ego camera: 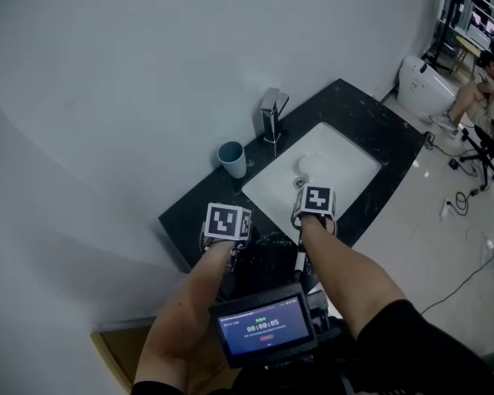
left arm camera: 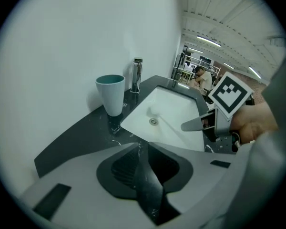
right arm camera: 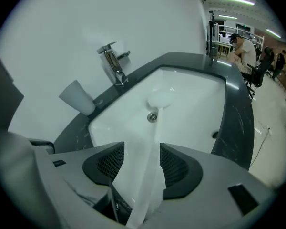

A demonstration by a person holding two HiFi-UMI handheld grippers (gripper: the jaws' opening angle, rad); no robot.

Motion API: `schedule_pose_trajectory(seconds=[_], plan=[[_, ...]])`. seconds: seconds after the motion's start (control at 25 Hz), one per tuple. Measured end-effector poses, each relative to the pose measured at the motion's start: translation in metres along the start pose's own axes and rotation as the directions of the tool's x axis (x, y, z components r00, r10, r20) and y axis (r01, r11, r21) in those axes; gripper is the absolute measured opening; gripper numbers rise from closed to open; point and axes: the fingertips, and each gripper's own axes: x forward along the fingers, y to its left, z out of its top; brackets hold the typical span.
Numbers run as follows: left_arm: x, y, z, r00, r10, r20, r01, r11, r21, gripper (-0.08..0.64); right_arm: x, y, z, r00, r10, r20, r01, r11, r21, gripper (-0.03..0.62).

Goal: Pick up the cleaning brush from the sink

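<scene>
A white cleaning brush point(right arm camera: 160, 98) lies in the white sink point(ego camera: 346, 159). Its head rests just beyond the drain point(right arm camera: 153, 117), and its handle point(right arm camera: 148, 175) runs back toward me. My right gripper point(right arm camera: 142, 163) hangs over the near part of the basin, open, with the handle passing between its pads without touching them. In the head view the right gripper point(ego camera: 313, 208) is at the sink's near rim. My left gripper point(left arm camera: 141, 162) is over the black counter point(ego camera: 189, 216) left of the sink. Its pads sit together with nothing between them.
A blue cup point(ego camera: 231, 159) stands on the counter left of the chrome faucet point(ego camera: 271, 113), against the white wall. A toilet point(ego camera: 420, 81), a seated person point(ego camera: 482, 89) and floor cables point(ego camera: 469, 196) are off to the right. A small screen point(ego camera: 263, 327) sits at my chest.
</scene>
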Motion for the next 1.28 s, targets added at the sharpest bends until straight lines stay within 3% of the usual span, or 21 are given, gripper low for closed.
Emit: schedule_pose_trajectory(seconds=[0.24, 0.4, 0.64, 0.68, 1.04, 1.28], plan=[[0.017, 0.002, -0.002, 0.998, -0.058, -0.01, 0.058, 0.998, -0.007, 0.072, 0.034, 0.006, -0.018, 0.996, -0.015, -0.089, 0.027, 0.991, 0.132, 0.23], [0.024, 0.006, -0.001, 0.995, -0.101, 0.001, 0.101, 0.995, -0.024, 0.071, 0.048, -0.001, -0.023, 0.981, -0.101, -0.164, 0.119, 0.987, 0.105, 0.232], [0.03, 0.006, -0.002, 0.991, -0.131, 0.006, 0.131, 0.991, -0.032, 0.071, 0.055, -0.007, -0.043, 0.936, -0.14, -0.323, 0.179, 0.979, 0.094, 0.195], [0.03, 0.007, -0.002, 0.991, -0.135, 0.011, 0.135, 0.99, -0.038, 0.071, 0.057, -0.008, -0.042, 0.935, -0.135, -0.329, 0.176, 0.979, 0.1, 0.083], [0.032, 0.011, -0.007, 0.988, -0.157, 0.013, 0.157, 0.986, -0.061, 0.071, 0.068, -0.013, -0.036, 0.949, -0.096, -0.299, 0.142, 0.981, 0.135, 0.084], [0.027, -0.003, -0.001, 0.985, -0.172, 0.03, 0.172, 0.985, -0.022, 0.07, 0.044, -0.01, -0.032, 0.967, -0.006, -0.253, 0.044, 0.989, 0.143, 0.084]])
